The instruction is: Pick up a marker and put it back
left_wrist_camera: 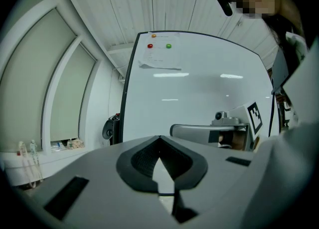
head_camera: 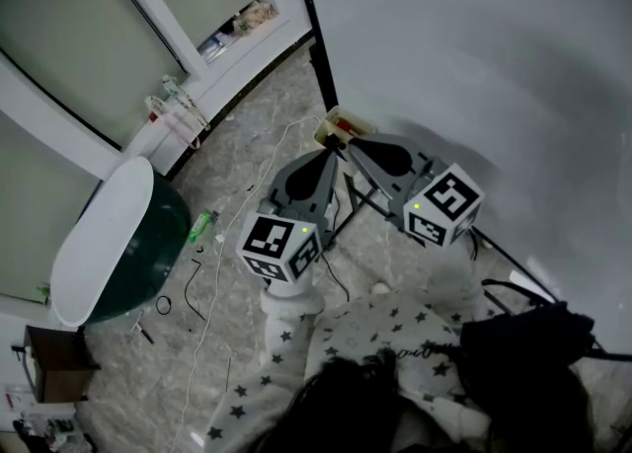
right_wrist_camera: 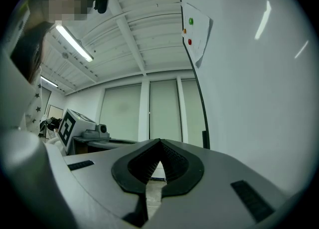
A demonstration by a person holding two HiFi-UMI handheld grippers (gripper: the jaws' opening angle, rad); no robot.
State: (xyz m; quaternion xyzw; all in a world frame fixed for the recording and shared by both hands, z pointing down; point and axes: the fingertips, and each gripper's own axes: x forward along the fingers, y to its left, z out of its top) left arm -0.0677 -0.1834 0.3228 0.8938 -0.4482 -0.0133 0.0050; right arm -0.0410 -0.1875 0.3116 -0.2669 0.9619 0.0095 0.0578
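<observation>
Marker [head_camera: 345, 128] not in hand: pick is either pending or it's already back.
Your left gripper [head_camera: 330, 152] and right gripper [head_camera: 349, 144] both sit closed and empty, tips nearly touching. I read it as the small reddish bit in the yellowish tray [head_camera: 324, 131] at the whiteboard [head_camera: 474, 66] corner, 12 o'clock of the tips; too small to detail.

Head view steeply down; tool views upward, sharing whiteboard [left_wrist_camera: 199, 83]

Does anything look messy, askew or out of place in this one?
Yes, the floor is cluttered. A green bottle lies loose on it. Thin loose cables trail across it between the window side and the whiteboard. It looks like stray litter rather than anything set out for use.
</observation>
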